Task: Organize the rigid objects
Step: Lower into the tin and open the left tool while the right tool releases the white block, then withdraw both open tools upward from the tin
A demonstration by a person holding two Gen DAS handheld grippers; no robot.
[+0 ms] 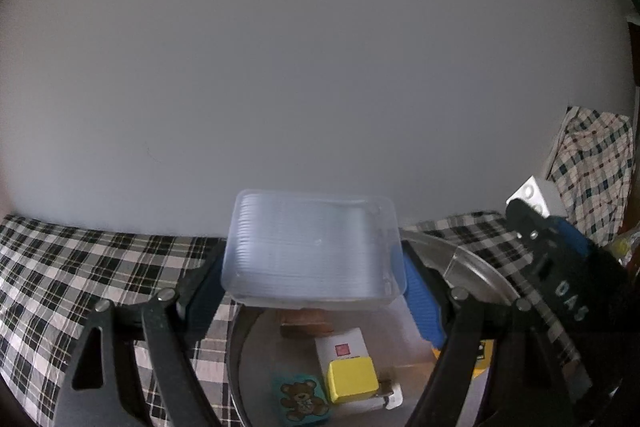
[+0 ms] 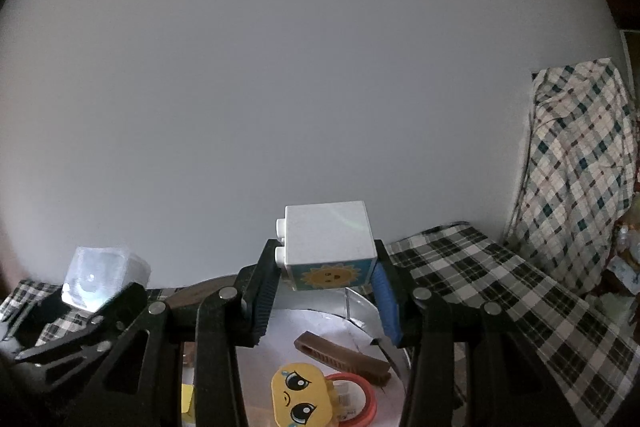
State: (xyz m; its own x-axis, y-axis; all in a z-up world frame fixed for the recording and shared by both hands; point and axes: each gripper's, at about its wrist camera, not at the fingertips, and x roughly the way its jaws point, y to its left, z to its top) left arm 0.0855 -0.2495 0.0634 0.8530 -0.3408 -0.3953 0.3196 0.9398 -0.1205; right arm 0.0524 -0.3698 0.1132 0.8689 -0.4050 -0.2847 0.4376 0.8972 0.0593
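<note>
- The left gripper (image 1: 314, 291) clamps a clear plastic box (image 1: 312, 253), held up over the round metal tray (image 1: 476, 267).
- The right gripper (image 2: 326, 297) grips a white toy brick (image 2: 328, 247) with a sun picture, also above the tray.
- Risk, as I judge it: the smooth box could slip from the blue pads (image 1: 424, 307) and land on the yellow block (image 1: 352, 375) or bear card (image 1: 302, 401) below.
- The brick, pinched low, may twist and fall.
- Readable writing: only "DAS" on the right gripper's body.

Plaid-covered surface (image 1: 60, 259) bearing a round metal tray (image 1: 480, 267), against a plain pale wall.
</note>
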